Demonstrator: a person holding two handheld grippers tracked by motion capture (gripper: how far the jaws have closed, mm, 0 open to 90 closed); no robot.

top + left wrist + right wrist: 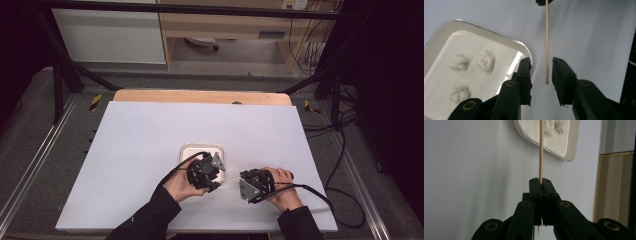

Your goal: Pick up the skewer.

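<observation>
Right now the right tongs [541,185] clamp a wooden skewer [540,150], whose free end hangs between the parted left tongs [541,65], untouched. Next, I judge, a popcorn piece [485,60] from the tray [439,35] gets speared.

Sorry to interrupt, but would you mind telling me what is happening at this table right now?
A person works with a hand-held gripper in each hand. The right hand-held gripper is clamped on a thin wooden skewer, pointing it toward the left hand-held gripper, whose jaws stand apart around the skewer's free end without pressing it. Beside them sits a white square plate holding three white fluffy lumps.
</observation>
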